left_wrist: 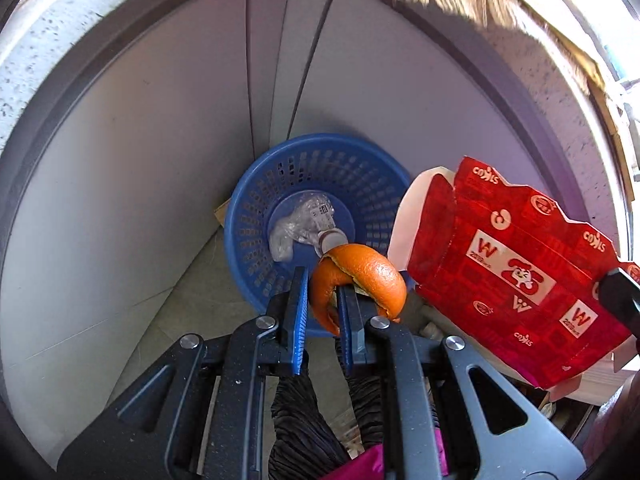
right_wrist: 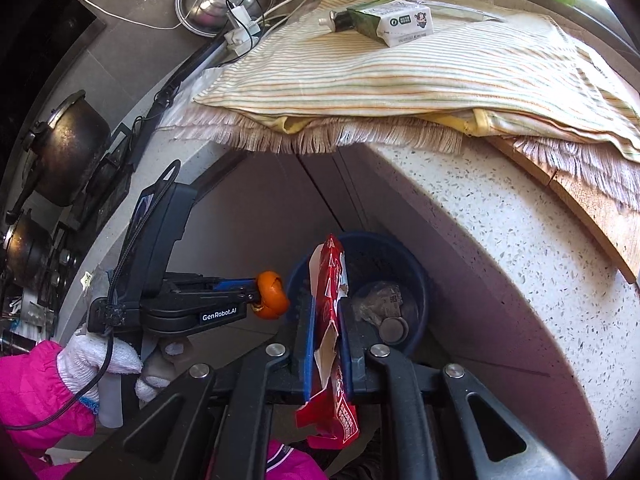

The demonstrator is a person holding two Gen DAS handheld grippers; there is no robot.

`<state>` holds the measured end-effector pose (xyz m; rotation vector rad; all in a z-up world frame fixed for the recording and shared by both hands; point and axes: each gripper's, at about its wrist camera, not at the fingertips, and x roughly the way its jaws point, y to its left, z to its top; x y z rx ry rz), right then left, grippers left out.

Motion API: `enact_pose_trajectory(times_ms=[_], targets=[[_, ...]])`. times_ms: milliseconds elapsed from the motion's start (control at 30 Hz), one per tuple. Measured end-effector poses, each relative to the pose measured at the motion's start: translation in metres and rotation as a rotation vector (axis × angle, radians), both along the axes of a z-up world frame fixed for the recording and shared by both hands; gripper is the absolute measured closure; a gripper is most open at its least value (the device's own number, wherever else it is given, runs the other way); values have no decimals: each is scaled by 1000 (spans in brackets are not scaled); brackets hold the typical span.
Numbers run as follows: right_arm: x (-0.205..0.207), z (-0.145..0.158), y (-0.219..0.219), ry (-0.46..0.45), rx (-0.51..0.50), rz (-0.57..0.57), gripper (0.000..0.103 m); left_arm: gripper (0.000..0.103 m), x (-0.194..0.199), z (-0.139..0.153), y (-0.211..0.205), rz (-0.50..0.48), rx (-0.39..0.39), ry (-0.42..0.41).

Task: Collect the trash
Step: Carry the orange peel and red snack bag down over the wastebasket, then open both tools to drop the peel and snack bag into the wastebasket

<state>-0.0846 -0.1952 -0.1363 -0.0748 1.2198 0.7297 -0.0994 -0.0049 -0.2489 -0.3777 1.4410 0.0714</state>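
**A:** What have I got in the left gripper [left_wrist: 322, 300]?

**B:** From my feed, a curled piece of bright orange citrus peel [left_wrist: 358, 284]. The blue-padded fingers [left_wrist: 298, 304] are narrowed, and the peel is hooked over the right-hand finger rather than squeezed flat between both. It hangs just above the near rim of the round blue perforated plastic basket [left_wrist: 280, 184] on the floor.

**A:** And the right gripper [right_wrist: 328, 336]?

**B:** I see it clamped on a flattened red printed cardboard carton [right_wrist: 332, 320], held edge-on and upright between the pads. In the left wrist view the same carton [left_wrist: 516, 276] sits off to the right of the basket, its torn white inner flap showing.

**A:** Anything already in the basket?

**B:** One crumpled clear plastic bottle [left_wrist: 304, 224] with a pale cap lies on the bottom. In the right wrist view I see the basket [right_wrist: 416, 276] tucked under the edge of the speckled white stone surface [right_wrist: 500, 248], against grey cabinet doors.

**A:** What is on top?

**B:** A striped fringed cloth [right_wrist: 380, 76] is draped over the surface, with a green and white drink carton [right_wrist: 392, 24] lying on it. A white-gloved left hand [right_wrist: 100, 356] in a pink sleeve grips the left gripper's handle
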Motion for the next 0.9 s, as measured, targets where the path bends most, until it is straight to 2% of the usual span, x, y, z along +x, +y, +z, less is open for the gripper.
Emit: enact_pose_trajectory(times_ms=[400, 567, 633, 700, 800, 900], targets=[[4, -26, 7, 19, -30, -13, 91, 91, 9, -14, -7, -1, 9, 34], [6, -30, 11, 18, -33, -12, 85, 88, 11, -11, -10, -3, 19, 35], [7, -30, 11, 13, -35, -13, 79, 84, 11, -11, -11, -4, 22, 35], [8, -29, 11, 7, -32, -15, 78, 80, 12, -10, -11, -4, 25, 33], [10, -27, 12, -6, -32, -18, 69, 65, 12, -6, -9, -4, 31, 17], [12, -25, 12, -16, -38, -24, 54, 52, 12, -2, -8, -4, 45, 4]])
